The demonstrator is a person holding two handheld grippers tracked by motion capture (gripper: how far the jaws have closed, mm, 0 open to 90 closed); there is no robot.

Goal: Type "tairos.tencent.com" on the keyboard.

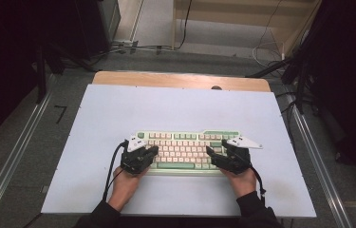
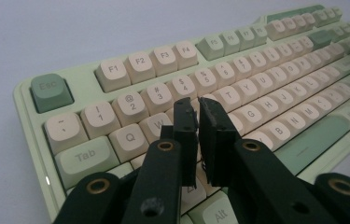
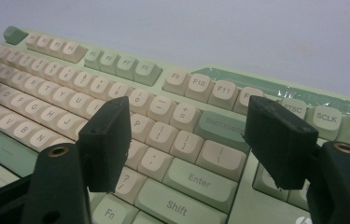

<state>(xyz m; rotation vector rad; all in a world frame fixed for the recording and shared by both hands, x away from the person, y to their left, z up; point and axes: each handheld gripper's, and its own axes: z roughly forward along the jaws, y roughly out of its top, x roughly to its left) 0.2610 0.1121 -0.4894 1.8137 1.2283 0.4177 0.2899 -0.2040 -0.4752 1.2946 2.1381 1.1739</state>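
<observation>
A pale green keyboard with cream and green keycaps lies on the white tabletop near the person's edge. My left gripper hovers over the keyboard's left end. In the left gripper view its jaws stand nearly together, with nothing between them, above the letter keys of the keyboard near W and E; left gripper. My right gripper is over the keyboard's right part. In the right gripper view its jaws are wide apart above the keyboard, over the area around Enter and Backspace; right gripper.
The white tabletop stretches free beyond and to both sides of the keyboard. A wooden strip runs along its far edge. Metal rails flank the table, and cables lie on the floor behind.
</observation>
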